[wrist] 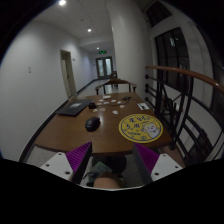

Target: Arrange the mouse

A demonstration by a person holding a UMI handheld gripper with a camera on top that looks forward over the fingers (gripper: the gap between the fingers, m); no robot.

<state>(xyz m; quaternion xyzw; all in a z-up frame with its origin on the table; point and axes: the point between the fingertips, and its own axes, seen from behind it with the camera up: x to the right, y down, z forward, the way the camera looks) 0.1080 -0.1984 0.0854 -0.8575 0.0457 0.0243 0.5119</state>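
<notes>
A black mouse (93, 123) lies on a round wooden table (110, 138), well ahead of my fingers and a little left of their middle. To its right lies a round yellow mat (140, 127) with a printed figure on it. My gripper (113, 160) is at the table's near edge, open and empty, with purple pads (80, 157) showing on both fingers. Nothing stands between the fingers; only the table edge and the dark floor below show there.
A dark closed laptop (75, 107) lies at the table's far left. Small cards and bits (118, 99) are scattered on the far half. Chairs (117, 86) stand behind the table. A railing (185, 95) runs along the right, and a corridor leads back.
</notes>
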